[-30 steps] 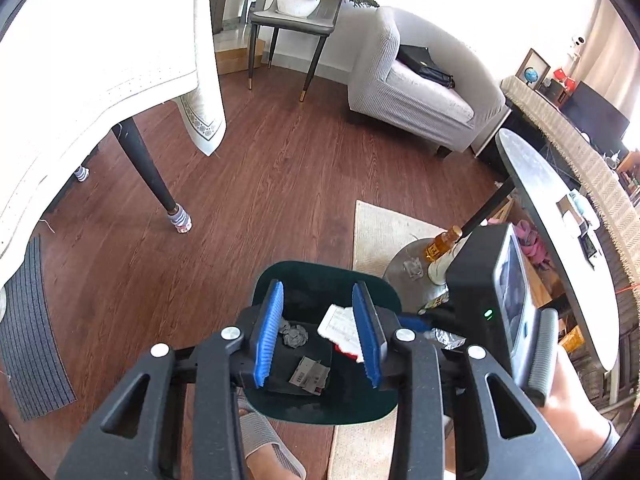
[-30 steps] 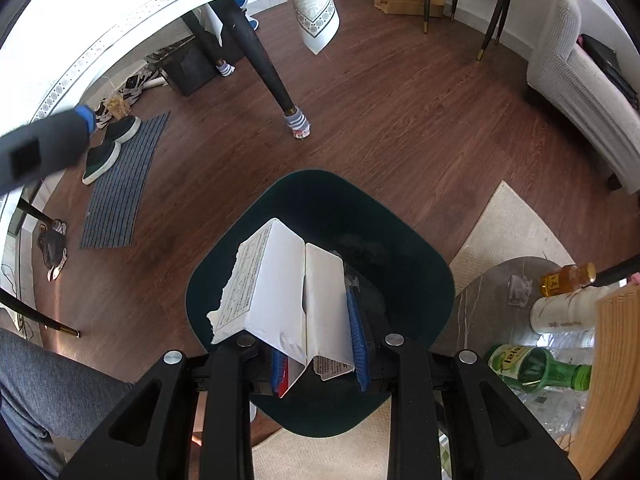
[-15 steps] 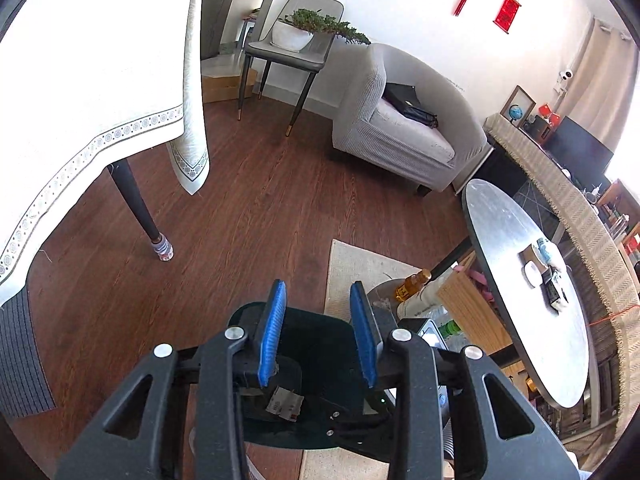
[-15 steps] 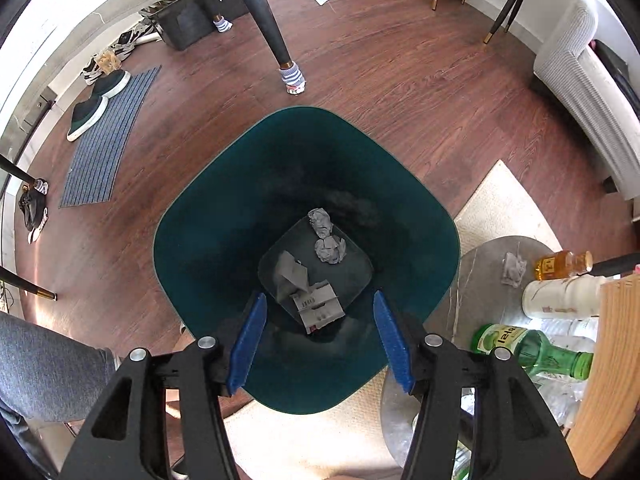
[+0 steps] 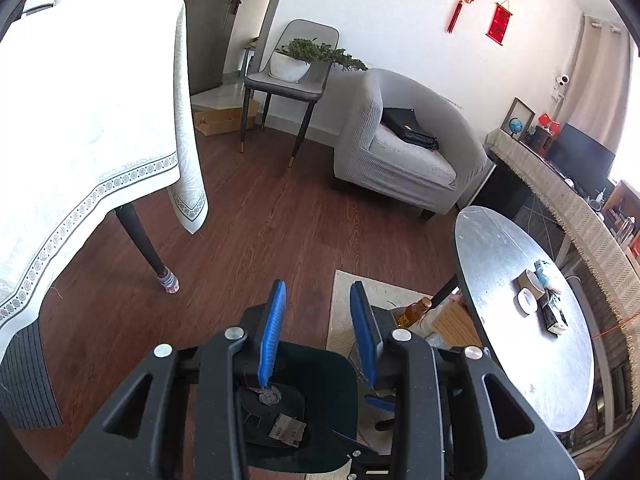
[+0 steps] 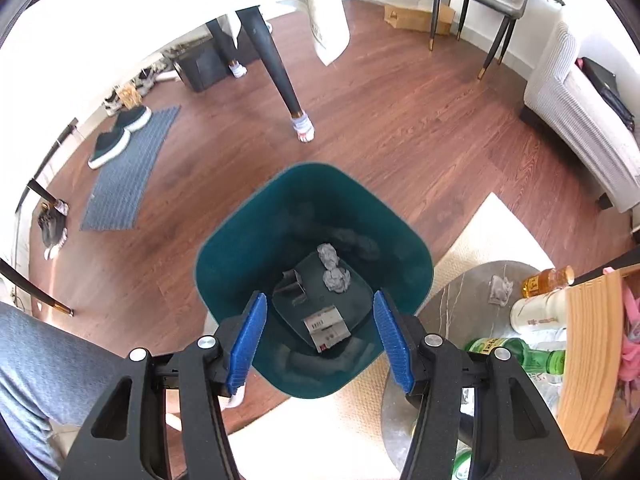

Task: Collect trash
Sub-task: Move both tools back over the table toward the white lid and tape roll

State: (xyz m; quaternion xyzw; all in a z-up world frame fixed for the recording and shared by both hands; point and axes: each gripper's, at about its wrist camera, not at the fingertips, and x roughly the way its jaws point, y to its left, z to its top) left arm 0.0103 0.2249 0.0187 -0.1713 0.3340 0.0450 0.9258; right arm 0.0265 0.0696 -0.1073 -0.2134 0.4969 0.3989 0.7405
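Observation:
A dark green trash bin (image 6: 224, 256) stands on the wood floor. Inside it lie a torn white carton (image 6: 327, 327) and crumpled grey paper balls (image 6: 336, 279). My right gripper (image 6: 318, 340) is open and empty, directly above the bin's near rim. My left gripper (image 5: 318, 328) is open and empty, raised above the bin (image 5: 332, 384), pointing toward the room. More trash sits on the round grey table (image 5: 500, 248): a paper cup (image 5: 528, 280), a white lid (image 5: 527, 300) and a small carton (image 5: 554, 316).
A low marble stand (image 6: 460, 296) beside the bin holds an amber bottle (image 6: 548, 278), a white bottle (image 6: 540, 314), a green bottle (image 6: 516, 354) and a crumpled wrapper (image 6: 500, 288). A cloth-covered dining table (image 5: 80, 120) is left; a grey armchair (image 5: 400, 156) behind.
My right gripper opened and dropped the white carton into the bin. My left gripper rose and tilted up from the bin toward the round table.

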